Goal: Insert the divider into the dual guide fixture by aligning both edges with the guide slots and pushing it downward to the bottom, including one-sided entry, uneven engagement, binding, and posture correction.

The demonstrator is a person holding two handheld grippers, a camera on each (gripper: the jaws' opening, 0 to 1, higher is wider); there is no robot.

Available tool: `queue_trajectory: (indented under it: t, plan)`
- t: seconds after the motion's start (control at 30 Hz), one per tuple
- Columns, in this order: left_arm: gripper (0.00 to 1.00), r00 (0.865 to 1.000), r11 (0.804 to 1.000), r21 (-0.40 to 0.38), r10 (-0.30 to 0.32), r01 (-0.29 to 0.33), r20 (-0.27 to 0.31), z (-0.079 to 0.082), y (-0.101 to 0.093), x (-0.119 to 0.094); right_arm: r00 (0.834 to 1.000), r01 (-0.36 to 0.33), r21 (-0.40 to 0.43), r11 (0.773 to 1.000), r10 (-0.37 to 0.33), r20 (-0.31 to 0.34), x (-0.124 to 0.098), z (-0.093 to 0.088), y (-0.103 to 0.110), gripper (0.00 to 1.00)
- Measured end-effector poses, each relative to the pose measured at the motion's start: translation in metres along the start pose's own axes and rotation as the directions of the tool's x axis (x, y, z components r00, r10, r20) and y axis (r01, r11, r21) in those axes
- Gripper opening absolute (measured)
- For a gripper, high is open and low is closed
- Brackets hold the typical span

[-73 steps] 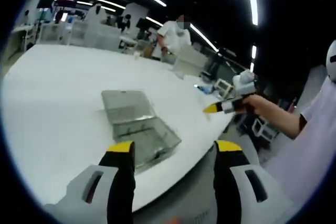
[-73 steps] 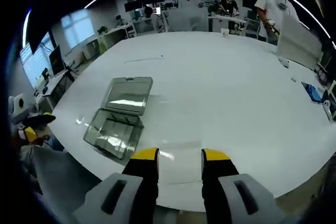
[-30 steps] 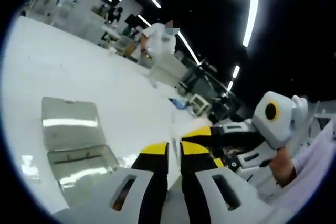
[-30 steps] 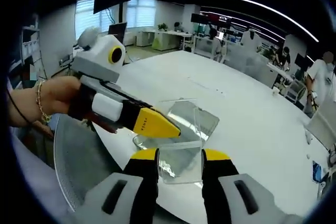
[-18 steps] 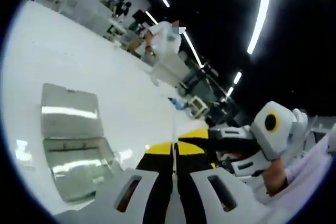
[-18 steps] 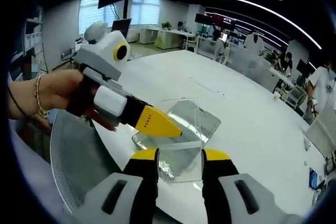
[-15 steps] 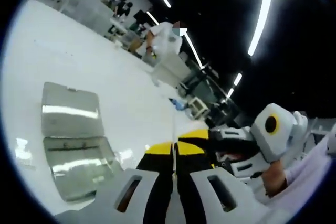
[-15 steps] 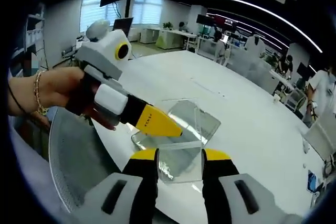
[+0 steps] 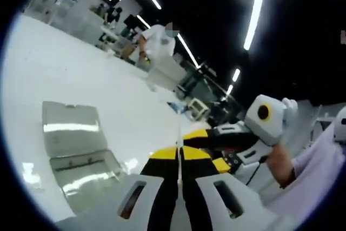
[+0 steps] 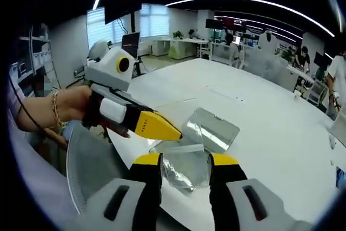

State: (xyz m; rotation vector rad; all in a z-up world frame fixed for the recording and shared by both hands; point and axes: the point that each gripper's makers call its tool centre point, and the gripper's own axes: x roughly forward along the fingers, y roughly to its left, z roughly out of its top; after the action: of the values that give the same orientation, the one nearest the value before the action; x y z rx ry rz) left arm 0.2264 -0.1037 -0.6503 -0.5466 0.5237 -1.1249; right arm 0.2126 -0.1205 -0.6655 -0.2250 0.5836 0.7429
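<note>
My left gripper (image 9: 179, 153) is shut on a thin clear divider (image 9: 178, 133), seen edge-on as a pale line between its yellow tips. In the right gripper view the divider (image 10: 186, 155) faces me as a transparent sheet, held by the left gripper (image 10: 162, 127), which comes in from the left. My right gripper (image 10: 185, 160) stands open with the sheet between its fingers; whether they touch its edges is unclear. The right gripper (image 9: 208, 149) also shows close beside the left one. The clear fixture box (image 9: 84, 171) lies on the table with its lid (image 9: 70, 128) open flat.
The white table (image 9: 65, 74) stretches wide behind the box, its near edge just below the grippers. A hand with a bracelet (image 10: 67, 106) holds the left gripper. A person in white (image 9: 157, 41) stands at the far side among desks and equipment.
Since 2.4 s ago the left jaws have shut on the divider and both grippers have come together off the table's near edge. In the last half second only the views shifted slightly.
</note>
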Motion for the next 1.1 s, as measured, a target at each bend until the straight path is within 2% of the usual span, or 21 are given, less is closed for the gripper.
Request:
queue_trajectory:
  t: [0.07,0.17,0.23,0.33,0.4,0.5,0.53,0.7,0.73,0.83,0.97,1.03,1.1]
  plan:
    - [0.0,1.0,1.0,0.017,-0.021,0.021,-0.006,0.0,-0.001,-0.004,0.999,-0.038,0.063,0.997,0.037,0.015,-0.003,0.0,0.001,0.28]
    - [0.0,0.998,0.996,0.053,-0.067,0.068,-0.016,0.0,-0.005,-0.01,0.999,-0.05,0.064,0.997,0.049,0.013,-0.007,-0.002,-0.002,0.27]
    - [0.0,0.993,0.989,0.096,-0.108,0.111,-0.037,-0.002,-0.009,-0.014,0.996,-0.086,0.063,0.994,0.085,0.021,-0.01,-0.001,0.002,0.27]
    - [0.0,0.983,0.968,0.177,-0.17,0.18,-0.068,-0.004,-0.016,-0.019,0.988,-0.152,0.106,0.983,0.148,0.048,-0.014,0.004,0.01,0.27]
    - [0.0,0.976,0.948,0.237,-0.197,0.214,-0.096,-0.006,-0.02,-0.023,0.984,-0.177,0.097,0.98,0.173,0.045,-0.016,0.004,0.013,0.26]
    - [0.0,0.965,0.926,0.279,-0.226,0.256,-0.135,-0.01,-0.027,-0.025,0.978,-0.21,0.058,0.976,0.208,0.031,-0.018,0.003,0.021,0.24]
    - [0.0,0.963,0.922,0.283,-0.232,0.263,-0.14,-0.01,-0.028,-0.025,0.976,-0.218,0.045,0.975,0.217,0.028,-0.018,0.003,0.023,0.22]
    - [0.0,0.934,0.889,0.289,-0.318,0.354,-0.166,-0.011,-0.046,-0.029,0.959,-0.283,0.02,0.959,0.283,0.026,-0.019,0.005,0.037,0.17]
    - [0.0,0.926,0.881,0.291,-0.335,0.373,-0.172,-0.012,-0.051,-0.029,0.953,-0.302,0.01,0.953,0.301,0.026,-0.019,0.005,0.04,0.15]
    - [0.0,0.917,0.872,0.288,-0.358,0.396,-0.178,-0.013,-0.055,-0.031,0.937,-0.348,0.017,0.937,0.348,0.027,-0.021,0.006,0.05,0.13]
    - [0.0,0.898,0.859,0.265,-0.402,0.438,-0.18,-0.011,-0.062,-0.038,0.899,-0.436,0.049,0.899,0.433,0.066,-0.027,0.012,0.065,0.08]
    - [0.0,0.877,0.845,0.24,-0.442,0.478,-0.188,-0.011,-0.068,-0.043,0.867,-0.494,0.091,0.865,0.482,0.122,-0.033,0.021,0.073,0.06]
    - [0.0,0.867,0.839,0.225,-0.466,0.496,-0.176,-0.009,-0.072,-0.046,0.857,-0.512,0.126,0.85,0.496,0.142,-0.035,0.026,0.073,0.04]
